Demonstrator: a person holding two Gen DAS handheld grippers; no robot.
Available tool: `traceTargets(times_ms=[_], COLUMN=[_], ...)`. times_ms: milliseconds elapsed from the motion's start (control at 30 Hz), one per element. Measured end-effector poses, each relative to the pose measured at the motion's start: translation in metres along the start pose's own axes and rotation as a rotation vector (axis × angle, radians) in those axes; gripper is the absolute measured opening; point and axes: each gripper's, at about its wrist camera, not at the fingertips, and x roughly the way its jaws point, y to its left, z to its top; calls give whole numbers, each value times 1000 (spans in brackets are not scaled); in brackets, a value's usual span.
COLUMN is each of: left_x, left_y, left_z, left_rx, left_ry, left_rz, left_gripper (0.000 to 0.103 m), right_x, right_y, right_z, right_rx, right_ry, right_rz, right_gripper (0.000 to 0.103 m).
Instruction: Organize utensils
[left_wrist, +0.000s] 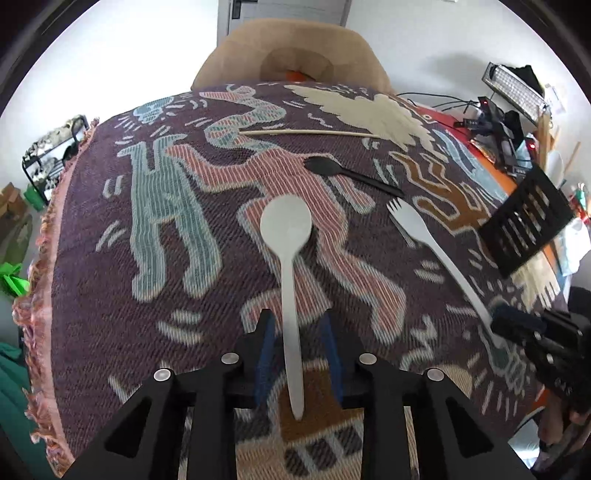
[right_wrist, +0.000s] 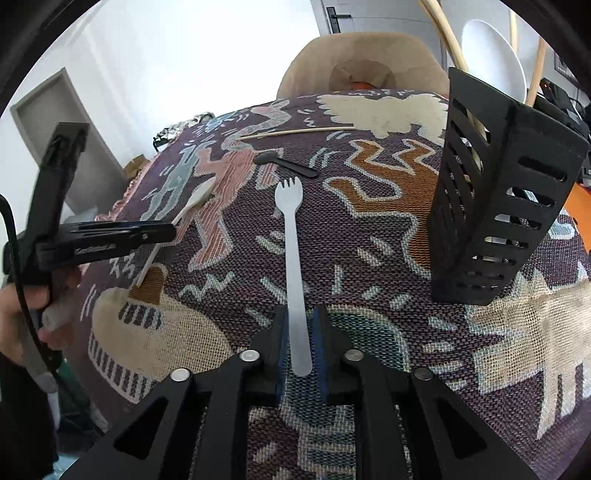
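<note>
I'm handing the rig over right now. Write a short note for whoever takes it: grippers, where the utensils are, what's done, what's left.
Left gripper: open, jaws either side of the white spoon handle, pads clear of it.
Right gripper: open, jaws straddling the white fork handle, also not clamped.
Spoon, fork, black spoon and wooden stick all lie flat on the patterned tablecloth.
Black slotted holder stands right of the fork and already holds a few utensils.
Left: get the four loose pieces into the holder.
</note>
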Motion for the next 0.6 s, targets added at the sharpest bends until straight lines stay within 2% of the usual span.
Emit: traceTargets(times_ms=[67,300,433,600], left_x=[6,26,34,41], left_y=[0,3,7,4], left_z=[7,30,44,53], left_rx=[0,-3,-1,41], left_ry=[9,77,152,228], left_rz=[13,31,2,10], left_gripper=[28,28,28,28], right_x=[-1,-2,0,9], right_y=[-1,-3,3,15], right_z=[1,6,14,29], right_rx=[5,-1,-30,-78], right_ry=[-6,-4,3,34], right_rz=[-5,-4,-18,-30], right_gripper=[31,31,31,31])
